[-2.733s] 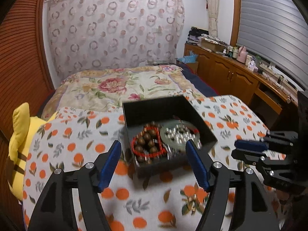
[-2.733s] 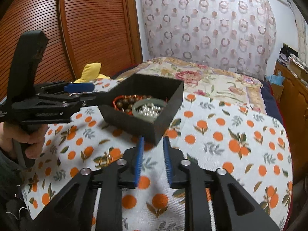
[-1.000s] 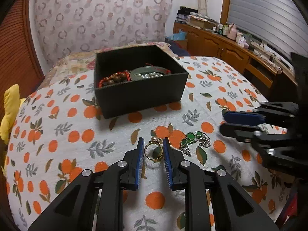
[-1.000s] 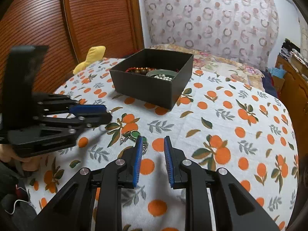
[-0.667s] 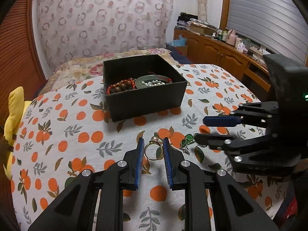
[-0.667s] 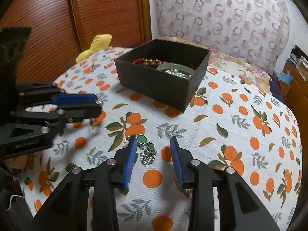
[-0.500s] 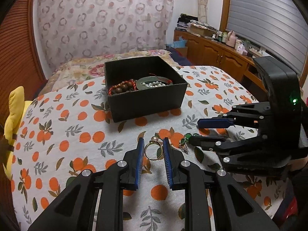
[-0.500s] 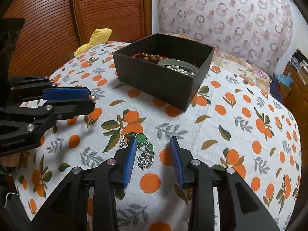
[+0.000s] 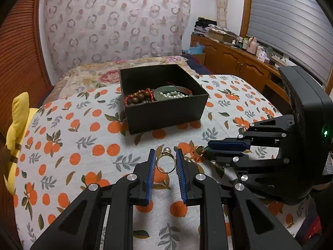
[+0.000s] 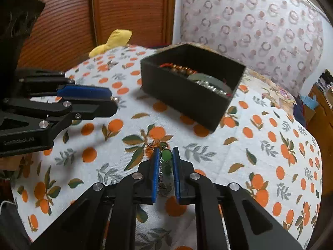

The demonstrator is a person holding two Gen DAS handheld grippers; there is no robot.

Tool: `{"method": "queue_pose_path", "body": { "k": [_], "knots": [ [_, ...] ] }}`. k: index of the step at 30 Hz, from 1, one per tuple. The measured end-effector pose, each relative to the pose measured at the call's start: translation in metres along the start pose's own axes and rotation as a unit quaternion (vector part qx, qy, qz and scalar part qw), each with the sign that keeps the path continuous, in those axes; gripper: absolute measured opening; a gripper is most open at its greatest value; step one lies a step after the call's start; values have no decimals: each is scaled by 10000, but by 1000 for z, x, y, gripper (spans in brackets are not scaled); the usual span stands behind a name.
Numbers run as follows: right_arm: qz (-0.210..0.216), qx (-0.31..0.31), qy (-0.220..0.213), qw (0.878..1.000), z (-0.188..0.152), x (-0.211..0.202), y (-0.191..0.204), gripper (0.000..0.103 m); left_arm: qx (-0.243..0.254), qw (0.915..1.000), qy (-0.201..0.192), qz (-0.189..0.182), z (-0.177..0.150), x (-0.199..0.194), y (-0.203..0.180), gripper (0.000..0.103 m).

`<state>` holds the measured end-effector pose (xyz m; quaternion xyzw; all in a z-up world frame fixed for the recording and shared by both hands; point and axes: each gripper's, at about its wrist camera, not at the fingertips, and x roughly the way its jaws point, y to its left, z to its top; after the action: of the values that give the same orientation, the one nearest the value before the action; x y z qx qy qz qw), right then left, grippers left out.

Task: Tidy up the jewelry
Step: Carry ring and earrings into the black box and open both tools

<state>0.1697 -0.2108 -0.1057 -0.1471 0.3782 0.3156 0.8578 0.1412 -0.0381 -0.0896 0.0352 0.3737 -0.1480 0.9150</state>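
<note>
Jewelry is gripped on both sides at this moment. At lower centre of the left wrist view, the left hand-held gripper [image 9: 165, 162] pinches a gold ring [image 9: 164, 163] with a pearl on top, the band standing upright between the two blue pads and touching both. At lower centre of the right wrist view, the right hand-held gripper [image 10: 164, 162] is closed on a green-stone bracelet [image 10: 165, 155], its pads pressed against an oval green stone while a silver chain hangs down between the fingers; whether the chain touches the cloth I cannot tell. A black box [image 9: 166, 112] sits in the middle of the left view, on a tablecloth [image 9: 68, 125] printed with oranges and leaves. Inside it lie a brown bead bracelet [image 9: 139, 97] with red cord on the left and a green bangle [image 9: 166, 89] ringing a string of pearls [image 9: 171, 94] on the right. The right hand-held gripper shows at the right edge of the left view, just beside the ring, its body carrying a green light. A yellow plush toy [image 9: 17, 129] lies at the left edge, and a wooden cabinet [image 9: 235, 66] stands in the upper right beneath grey blinds.
</note>
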Motion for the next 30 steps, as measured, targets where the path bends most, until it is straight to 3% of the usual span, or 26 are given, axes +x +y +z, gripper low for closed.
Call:
{"method": "queue_pose_path", "body": {
  "k": [8, 16, 30],
  "knots": [
    [-72, 214, -442, 9988, 19, -27, -18, 14, -14, 9999, -130, 93, 13, -3, 3, 18],
    [-154, 384, -859, 9954, 59, -44, -44, 14, -60, 9996, -249, 139, 32, -2, 13, 18],
    [4, 491, -885, 9949, 109, -6, -62, 14, -152, 9992, -315, 174, 58, 10, 32, 19]
  ]
}}
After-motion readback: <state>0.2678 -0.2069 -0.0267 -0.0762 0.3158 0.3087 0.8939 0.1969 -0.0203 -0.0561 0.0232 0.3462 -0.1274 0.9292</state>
